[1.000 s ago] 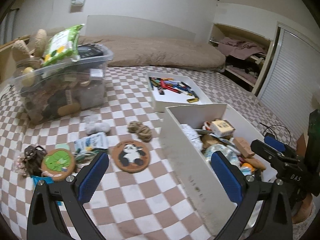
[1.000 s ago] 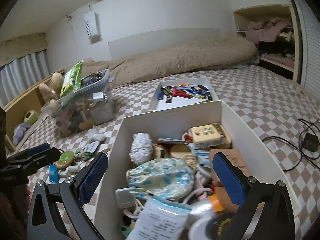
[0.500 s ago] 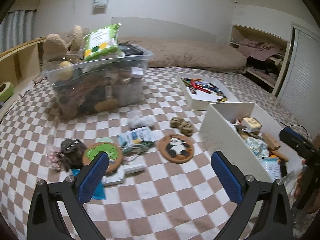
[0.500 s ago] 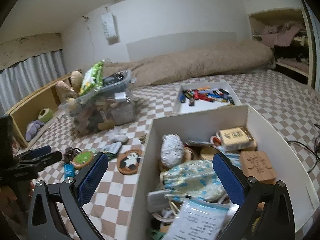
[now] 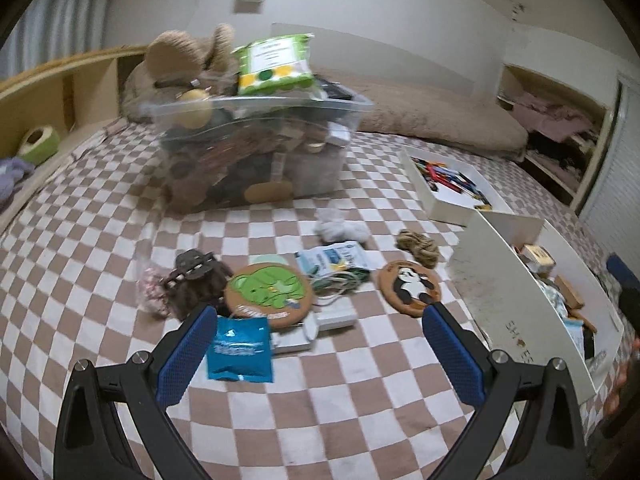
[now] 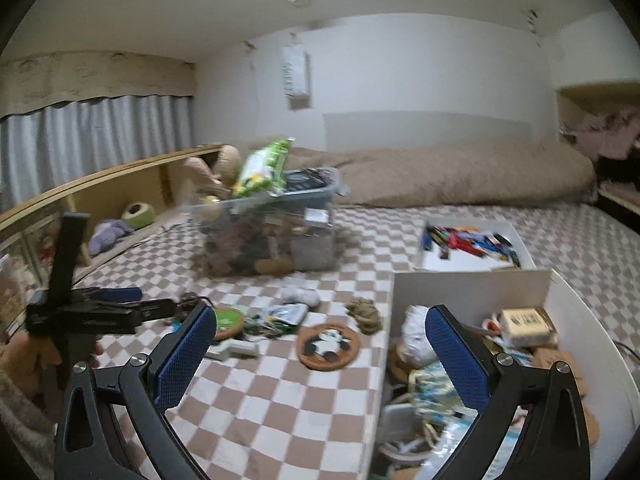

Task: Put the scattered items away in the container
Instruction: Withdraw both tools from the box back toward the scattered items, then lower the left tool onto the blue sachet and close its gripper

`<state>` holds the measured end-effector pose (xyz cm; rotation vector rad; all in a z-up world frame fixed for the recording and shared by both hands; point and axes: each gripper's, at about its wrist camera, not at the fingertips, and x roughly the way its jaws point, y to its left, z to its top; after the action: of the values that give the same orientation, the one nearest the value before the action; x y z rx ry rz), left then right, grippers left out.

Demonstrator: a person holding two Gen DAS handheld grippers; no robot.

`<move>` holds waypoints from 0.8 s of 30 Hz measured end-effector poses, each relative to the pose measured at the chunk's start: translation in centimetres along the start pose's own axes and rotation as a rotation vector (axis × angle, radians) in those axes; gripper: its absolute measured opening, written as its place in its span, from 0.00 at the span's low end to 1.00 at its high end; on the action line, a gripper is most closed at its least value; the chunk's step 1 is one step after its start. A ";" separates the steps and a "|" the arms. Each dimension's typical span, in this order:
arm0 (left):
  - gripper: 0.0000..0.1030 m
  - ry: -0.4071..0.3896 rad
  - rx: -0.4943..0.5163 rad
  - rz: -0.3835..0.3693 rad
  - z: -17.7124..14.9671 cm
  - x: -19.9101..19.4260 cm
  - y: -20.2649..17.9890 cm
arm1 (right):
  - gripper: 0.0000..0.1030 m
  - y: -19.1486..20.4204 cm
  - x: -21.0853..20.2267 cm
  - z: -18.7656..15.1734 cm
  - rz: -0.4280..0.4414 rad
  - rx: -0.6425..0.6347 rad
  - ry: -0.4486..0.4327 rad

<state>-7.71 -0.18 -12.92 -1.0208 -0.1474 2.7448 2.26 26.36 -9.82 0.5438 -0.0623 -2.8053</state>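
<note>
The left gripper (image 5: 320, 354) hovers low over a checkered blanket (image 5: 360, 432), its two blue-padded jaws spread wide apart and holding nothing. Just past the left jaw lies a flat blue foil packet (image 5: 239, 349), the nearest loose item. Beyond it sit a white plug-like block (image 5: 320, 326), a round green frog coaster (image 5: 268, 294), a dark hair claw (image 5: 196, 276), tangled cords (image 5: 340, 280), a panda coaster (image 5: 411, 287), a knot of rope (image 5: 418, 245) and a white fluffy ball (image 5: 340, 229).

The container, a white open box (image 5: 492, 280), stands to the right, already partly filled. The right gripper (image 6: 320, 356) hangs at the box's near corner, jaws likewise wide apart and empty.

To pick well, the left gripper should probably take the packet first: drop straight down, straddle one edge, and pinch the foil rather than scrape the blanket. The coasters lie flat and may need an edge lifted.

Farther back stand a full clear bin (image 5: 260, 148) and a shallow tray of pens (image 5: 452, 188).
</note>
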 end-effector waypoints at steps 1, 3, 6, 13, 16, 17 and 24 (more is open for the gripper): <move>1.00 0.002 -0.015 0.003 0.0 0.0 0.5 | 1.00 0.5 0.1 0.0 0.009 -0.012 0.000; 1.00 0.008 -0.035 0.016 -0.2 0.2 1.4 | 1.00 1.6 0.1 -0.3 0.025 -0.043 -0.010; 1.00 0.020 -0.047 0.039 -0.5 0.7 2.3 | 1.00 3.3 0.4 -0.6 0.053 -0.095 0.007; 1.00 0.122 -0.066 0.092 -2.2 3.9 4.3 | 1.00 6.3 3.1 -3.2 0.112 -0.156 0.136; 1.00 0.182 -0.082 0.096 -2.9 5.3 5.0 | 1.00 6.8 4.9 -4.6 0.143 -0.152 0.221; 1.00 0.196 -0.084 0.101 -3.1 5.6 5.1 | 1.00 6.9 5.5 -5.2 0.153 -0.148 0.250; 1.00 0.276 -0.110 0.131 -4.4 7.7 6.3 | 1.00 7.5 9.5 -9.3 0.177 -0.114 0.449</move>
<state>-11.55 -4.41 -22.20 -1.4753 -0.1958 2.6977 -0.73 16.58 -21.14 1.0645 0.1341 -2.4360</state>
